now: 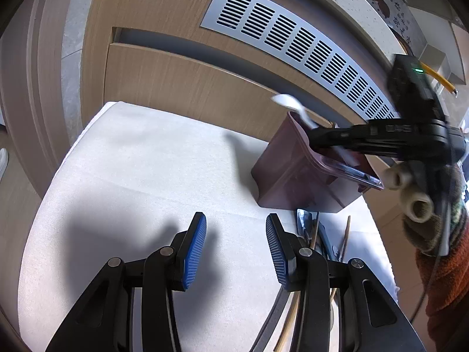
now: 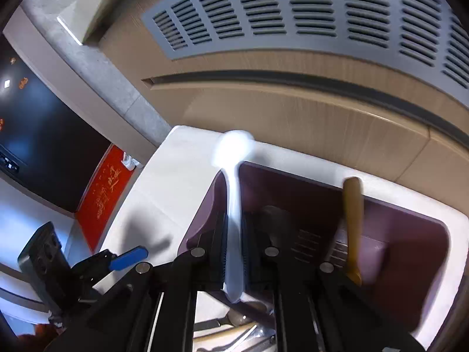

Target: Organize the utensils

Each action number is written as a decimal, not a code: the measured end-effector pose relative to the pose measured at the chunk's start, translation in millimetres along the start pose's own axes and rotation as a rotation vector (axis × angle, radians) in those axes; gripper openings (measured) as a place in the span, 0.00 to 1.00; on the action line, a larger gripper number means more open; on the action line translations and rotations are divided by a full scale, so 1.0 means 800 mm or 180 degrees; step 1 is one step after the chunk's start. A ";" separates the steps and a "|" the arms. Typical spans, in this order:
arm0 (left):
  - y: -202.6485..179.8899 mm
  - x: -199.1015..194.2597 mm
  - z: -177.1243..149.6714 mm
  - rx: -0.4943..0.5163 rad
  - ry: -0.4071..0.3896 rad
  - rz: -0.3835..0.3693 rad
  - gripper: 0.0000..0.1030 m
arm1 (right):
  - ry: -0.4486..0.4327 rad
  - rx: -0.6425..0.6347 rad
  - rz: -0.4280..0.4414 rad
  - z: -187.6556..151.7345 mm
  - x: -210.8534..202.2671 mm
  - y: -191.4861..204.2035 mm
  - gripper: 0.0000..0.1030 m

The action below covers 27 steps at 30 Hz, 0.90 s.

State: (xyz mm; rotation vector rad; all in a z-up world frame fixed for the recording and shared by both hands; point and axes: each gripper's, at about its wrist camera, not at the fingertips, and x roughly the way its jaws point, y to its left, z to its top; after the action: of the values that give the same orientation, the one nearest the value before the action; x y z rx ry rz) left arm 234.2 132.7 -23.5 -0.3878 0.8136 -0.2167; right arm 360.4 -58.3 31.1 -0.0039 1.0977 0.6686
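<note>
A maroon plastic holder (image 1: 293, 176) stands on the white cloth at the right. My right gripper (image 1: 318, 136) hangs over its mouth, shut on the handle of a white spoon (image 1: 288, 102) whose bowl sticks up and out past the holder's rim. In the right wrist view the white spoon (image 2: 234, 158) runs between the pads of the right gripper (image 2: 234, 234), above the holder (image 2: 410, 234). A brown wooden handle (image 2: 353, 220) leans inside it. My left gripper (image 1: 236, 228) is open over bare cloth, with nothing between its blue pads. Loose utensils (image 1: 307, 228) lie beside it.
A wooden cabinet front with a grey vent grille (image 1: 307, 44) rises right behind the cloth-covered table (image 1: 146, 161). A gloved hand (image 1: 422, 234) with an orange sleeve holds the right gripper. More utensils (image 2: 234, 322) lie under the right gripper. A red banner (image 2: 102, 193) hangs at far left.
</note>
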 end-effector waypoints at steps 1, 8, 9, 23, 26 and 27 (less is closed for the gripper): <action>0.001 0.000 0.000 -0.0009 0.0001 0.0000 0.42 | -0.0030 0.0007 0.0029 -0.002 -0.012 -0.001 0.09; 0.000 0.000 0.000 -0.0038 -0.0029 -0.0048 0.42 | 0.0308 0.0343 0.0159 -0.014 -0.081 0.003 0.09; -0.001 0.001 0.000 -0.0041 -0.0025 -0.0063 0.42 | 0.0390 0.0407 0.0107 -0.013 -0.083 0.001 0.09; -0.037 -0.015 -0.008 0.0418 0.0030 -0.0015 0.42 | -0.0722 -0.0068 -0.0426 -0.060 -0.149 -0.003 0.13; -0.054 -0.005 -0.019 0.0548 0.0139 -0.0040 0.42 | -0.0791 -0.0135 -0.0458 -0.113 -0.153 -0.019 0.24; -0.060 0.000 -0.025 0.0597 0.0198 -0.0052 0.42 | -0.0717 -0.0150 -0.0447 -0.127 -0.148 -0.025 0.28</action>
State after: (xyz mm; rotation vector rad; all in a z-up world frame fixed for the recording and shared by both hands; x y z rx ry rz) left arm 217.4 83.9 -15.8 -0.2123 0.8439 -0.3190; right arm 253.6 -165.7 73.2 -0.0447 0.8563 0.5542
